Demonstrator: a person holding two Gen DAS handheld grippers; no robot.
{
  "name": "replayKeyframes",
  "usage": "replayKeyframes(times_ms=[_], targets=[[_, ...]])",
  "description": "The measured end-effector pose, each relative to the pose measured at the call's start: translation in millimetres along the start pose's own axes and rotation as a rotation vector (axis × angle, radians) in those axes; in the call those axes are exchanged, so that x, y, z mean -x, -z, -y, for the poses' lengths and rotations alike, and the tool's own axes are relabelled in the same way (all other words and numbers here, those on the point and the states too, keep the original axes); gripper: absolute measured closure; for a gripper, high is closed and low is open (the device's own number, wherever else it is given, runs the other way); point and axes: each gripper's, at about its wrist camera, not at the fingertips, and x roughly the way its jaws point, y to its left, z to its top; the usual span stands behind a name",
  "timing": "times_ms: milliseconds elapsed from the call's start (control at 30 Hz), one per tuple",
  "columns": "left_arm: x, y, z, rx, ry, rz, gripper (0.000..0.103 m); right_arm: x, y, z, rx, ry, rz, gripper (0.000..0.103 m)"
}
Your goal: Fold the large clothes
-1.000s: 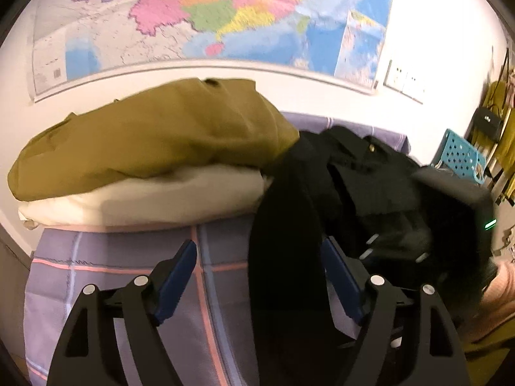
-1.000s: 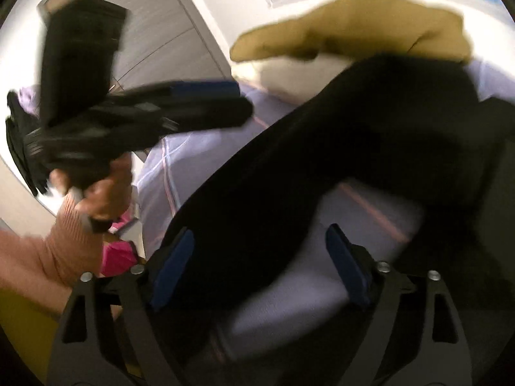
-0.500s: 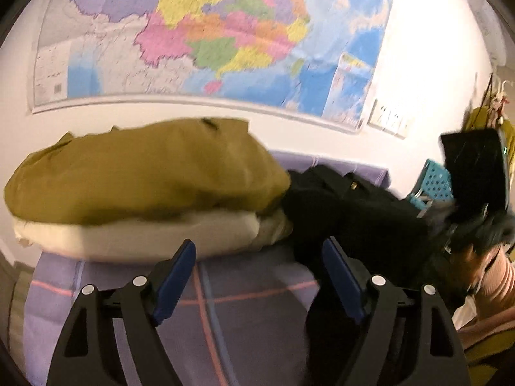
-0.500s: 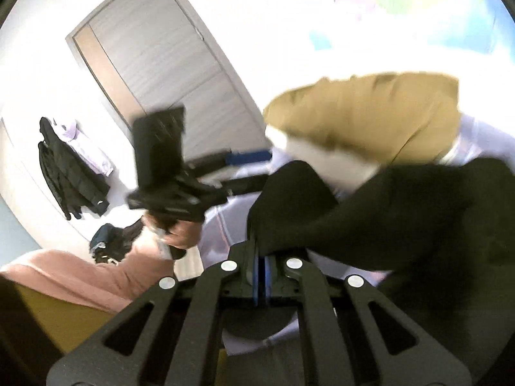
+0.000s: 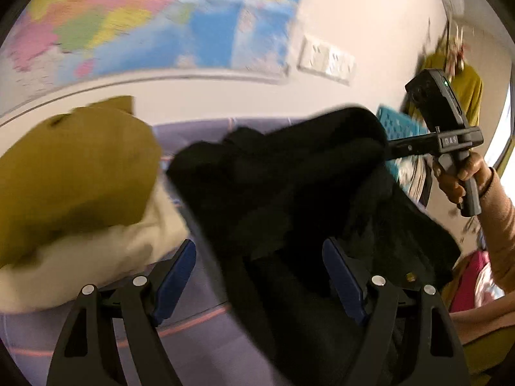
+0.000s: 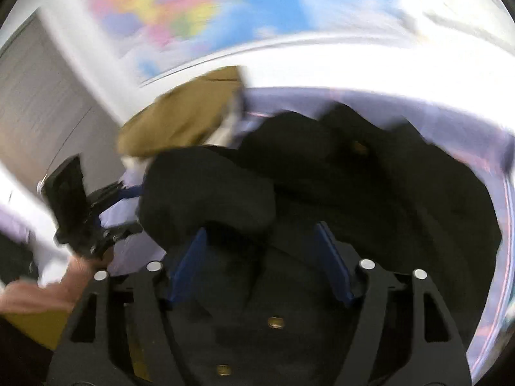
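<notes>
The black coat (image 5: 289,193) lies heaped on the checked bedcover (image 5: 206,315), filling the middle and the 3 o'clock side of the left wrist view, with a stack of folded clothes, an olive garment (image 5: 74,173) on a cream one (image 5: 96,257), just beside it at 9 o'clock. The left gripper (image 5: 259,276) stands wide, with dark cloth lying loose between its blue pads, neither pressing on it. The right gripper (image 6: 260,263) has just been opening; its jaws now stand well apart over a rolled part of the coat (image 6: 206,193), cloth between them but not pinched, so it seems a fold has been let go. Both views are blurred, so edges and seams of the coat are hard to pick out. To do this step well, I judge each gripper should find one clear edge or corner of the coat, at 12 o'clock and 6 o'clock of the heap, rather than bite into the bunched middle. The coat should be pulled flat before the next fold, and kept clear of the stack so it is not toppled.
</notes>
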Motion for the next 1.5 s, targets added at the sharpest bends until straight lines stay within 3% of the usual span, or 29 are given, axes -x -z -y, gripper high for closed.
replayKeyframes(times_ms=[67, 167, 300, 433, 500, 567, 633, 667, 733, 867, 1000, 1033, 1067, 1133, 1233, 1333, 1400, 1433, 1500], targets=[[-20.2, -4.9, 3.8, -0.014, -0.009, -0.034, 0.025, 1.1, 18.7, 20.7, -0.090, -0.016, 0.029, 0.019], [-34.5, -11.2, 0.5, -0.004, -0.001, -0.049, 0.025, 7.2, 45.4, 24.0, -0.103, -0.058, 0.074, 0.013], [-48.6, -18.6, -2.1, 0.002, -0.009, -0.059, 0.026, -5.4, 73.8, -4.1, 0.015, -0.042, 0.092, 0.010], [-59.9, -25.7, 4.9, -0.010, -0.030, -0.066, 0.029, -47.4, 82.6, -34.4, 0.158, 0.087, 0.065, 0.010], [-63.0, -25.7, 8.8, -0.015, -0.041, -0.072, 0.030, -59.7, 86.9, -39.6, 0.205, 0.119, 0.055, 0.025], [-65.4, -25.9, 10.7, -0.014, -0.035, -0.081, 0.030, -61.0, 86.4, -35.0, 0.211, 0.131, 0.035, 0.071], [-64.4, -25.5, 13.5, -0.026, -0.032, -0.082, 0.030, -37.3, 79.8, -20.7, 0.152, 0.053, 0.084, 0.085], [-62.3, -25.5, 14.0, -0.030, -0.028, -0.080, 0.030, -16.2, 74.5, -10.2, 0.109, -0.008, 0.118, 0.088], [-57.2, -26.8, 13.3, -0.027, -0.013, -0.067, 0.030, 20.2, 64.5, 11.2, 0.045, -0.035, 0.196, 0.091], [-50.3, -36.9, 13.5, -0.015, 0.028, -0.034, 0.030, 88.0, 52.8, 80.9, -0.134, -0.032, 0.304, 0.091], [-62.1, -47.4, 19.0, -0.015, 0.036, -0.041, 0.030, 90.0, 50.7, 143.6, -0.300, 0.014, 0.277, 0.090], [-69.7, -49.3, 19.3, -0.008, 0.032, -0.055, 0.030, 83.2, 52.4, 161.0, -0.355, 0.058, 0.257, 0.082], [-78.7, -50.3, 20.1, -0.010, 0.015, -0.075, 0.030, 77.6, 56.5, 173.0, -0.393, 0.072, 0.240, 0.059], [-96.2, -48.9, 21.4, -0.016, -0.007, -0.124, 0.030, 63.5, 63.7, 195.9, -0.489, 0.081, 0.206, 0.033], [-114.1, -44.2, 20.9, -0.018, -0.037, -0.181, 0.030, 68.7, 79.1, 196.8, -0.510, 0.003, 0.272, 0.032], [-109.7, -45.0, 20.4, -0.012, -0.027, -0.170, 0.030, 79.6, 94.1, 175.5, -0.393, -0.009, 0.311, 0.020], [-103.8, -50.2, 17.8, 0.003, 0.001, -0.144, 0.028, 77.0, 99.2, 156.3, -0.283, 0.039, 0.273, 0.019], [-103.4, -52.9, 15.5, 0.016, 0.020, -0.136, 0.027, 71.3, 100.2, 147.1, -0.224, 0.104, 0.237, 0.020], [-110.2, -57.1, 12.5, 0.036, 0.032, -0.149, 0.026, 58.4, 102.9, 137.7, -0.160, 0.188, 0.187, 0.050]])
